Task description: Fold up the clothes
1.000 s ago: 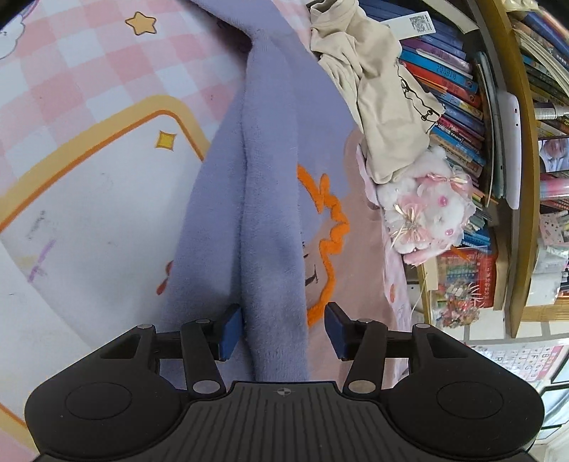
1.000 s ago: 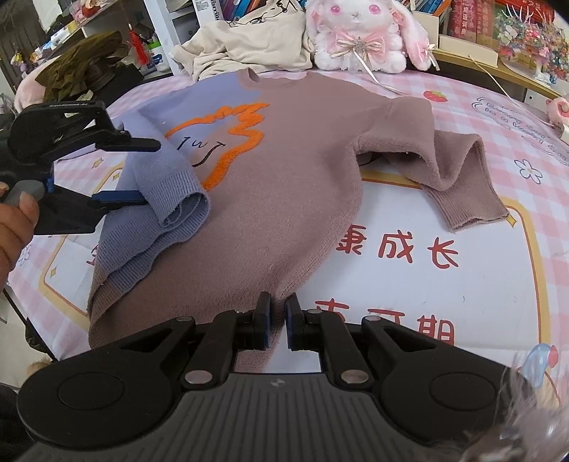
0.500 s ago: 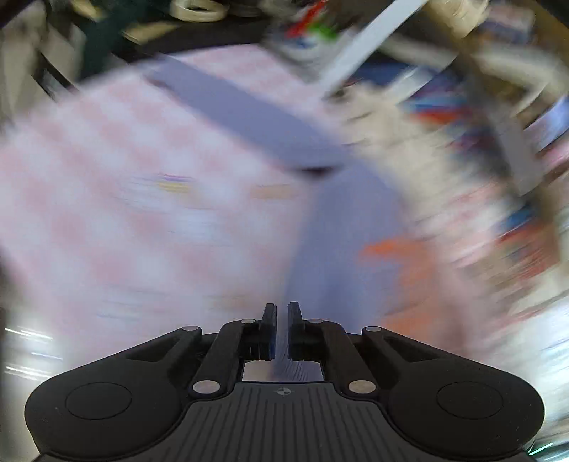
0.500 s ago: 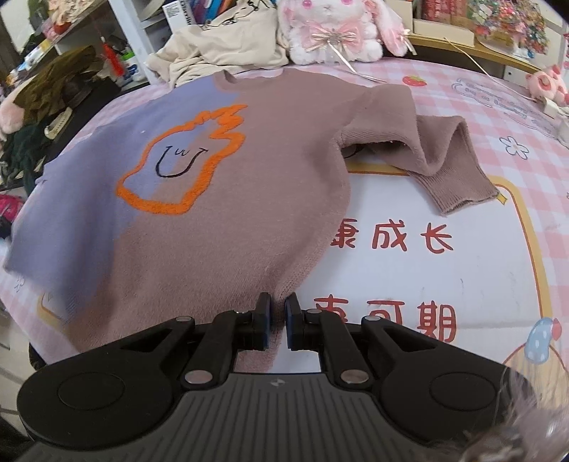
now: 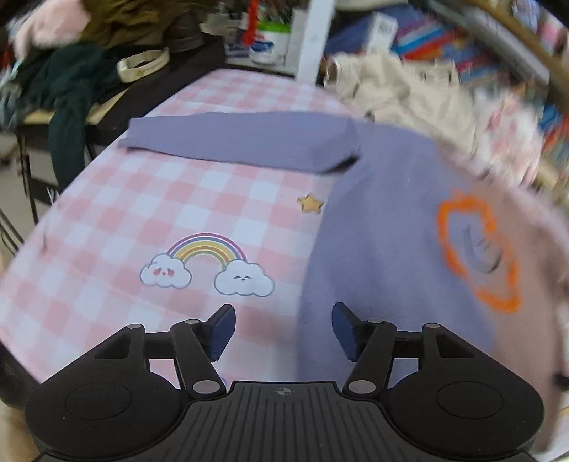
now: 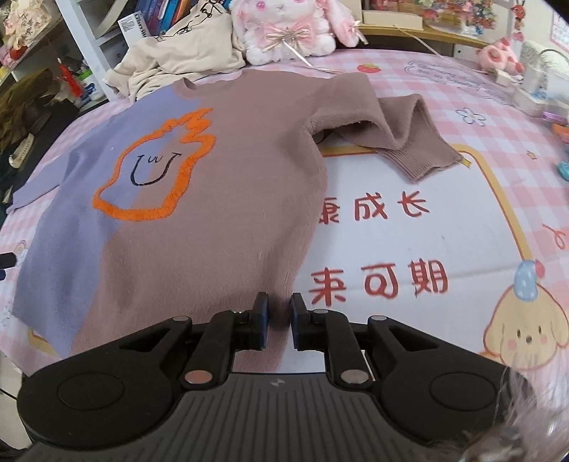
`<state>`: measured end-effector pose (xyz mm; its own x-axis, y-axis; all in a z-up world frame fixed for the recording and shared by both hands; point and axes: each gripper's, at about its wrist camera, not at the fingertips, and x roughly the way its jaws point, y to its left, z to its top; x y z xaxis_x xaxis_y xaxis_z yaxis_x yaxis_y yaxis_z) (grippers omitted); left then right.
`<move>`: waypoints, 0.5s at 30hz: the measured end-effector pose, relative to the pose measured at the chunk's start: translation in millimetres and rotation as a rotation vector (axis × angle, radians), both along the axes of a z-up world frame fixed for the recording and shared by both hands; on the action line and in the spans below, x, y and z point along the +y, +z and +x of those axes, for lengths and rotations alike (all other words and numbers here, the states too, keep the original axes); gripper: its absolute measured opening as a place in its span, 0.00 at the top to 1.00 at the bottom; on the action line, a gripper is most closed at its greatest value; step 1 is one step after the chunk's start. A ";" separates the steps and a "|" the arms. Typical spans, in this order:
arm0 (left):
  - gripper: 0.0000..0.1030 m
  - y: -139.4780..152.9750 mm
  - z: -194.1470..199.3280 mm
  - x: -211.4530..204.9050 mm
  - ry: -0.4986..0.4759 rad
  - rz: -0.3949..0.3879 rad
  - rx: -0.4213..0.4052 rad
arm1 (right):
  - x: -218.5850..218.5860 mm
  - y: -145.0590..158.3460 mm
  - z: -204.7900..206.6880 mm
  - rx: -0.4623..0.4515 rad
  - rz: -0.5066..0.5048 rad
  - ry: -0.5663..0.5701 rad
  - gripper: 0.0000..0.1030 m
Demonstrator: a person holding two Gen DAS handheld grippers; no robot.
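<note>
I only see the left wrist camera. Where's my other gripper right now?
Observer: The right gripper is at the bottom hem of the sweater, with its jaws closed on the brown edge.
Child: What about the other sleeve? I can't see it.
Observer: The brown sleeve lies bent and wrinkled beside the body, with its cuff pointing out to the side.
Child: And what's that pink blur at the back?
Observer: It's a plush bunny with a bow, sitting just past the sweater's neckline.
</note>
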<state>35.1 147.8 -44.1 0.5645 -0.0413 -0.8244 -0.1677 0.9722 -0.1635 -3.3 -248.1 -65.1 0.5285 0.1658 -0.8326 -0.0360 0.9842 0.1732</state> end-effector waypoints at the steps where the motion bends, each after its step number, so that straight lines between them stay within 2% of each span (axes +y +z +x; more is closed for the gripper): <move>1: 0.59 -4.5 5.1 -3.7 -0.018 0.027 0.017 | 1.6 0.0 -1.7 -0.007 -0.015 -0.009 0.89; 2: 0.72 -7.0 6.7 -7.3 -0.041 0.041 0.024 | 3.3 0.0 -3.3 -0.014 -0.031 -0.018 0.90; 3: 0.79 -7.4 4.6 -11.0 -0.070 0.040 0.021 | 3.4 -0.4 -3.6 -0.021 -0.034 -0.027 0.92; 4: 0.95 -7.8 2.5 -14.6 -0.099 0.039 0.018 | 3.2 -0.8 -3.9 -0.026 -0.036 -0.043 0.93; 7: 0.96 -6.9 -11.0 -16.6 -0.128 -0.013 0.025 | 3.2 -0.8 -1.8 -0.050 -0.101 -0.100 0.93; 9: 0.96 -7.3 -23.2 -11.0 -0.111 -0.037 0.016 | 2.6 -1.2 -1.6 -0.055 -0.125 -0.114 0.93; 12: 0.96 -7.5 -33.4 0.0 -0.096 -0.060 0.025 | 9.7 0.5 -8.3 -0.032 -0.145 -0.056 0.93; 15: 0.96 -7.0 -35.8 6.7 -0.109 -0.039 0.031 | 17.5 0.9 -17.6 -0.023 -0.144 -0.019 0.93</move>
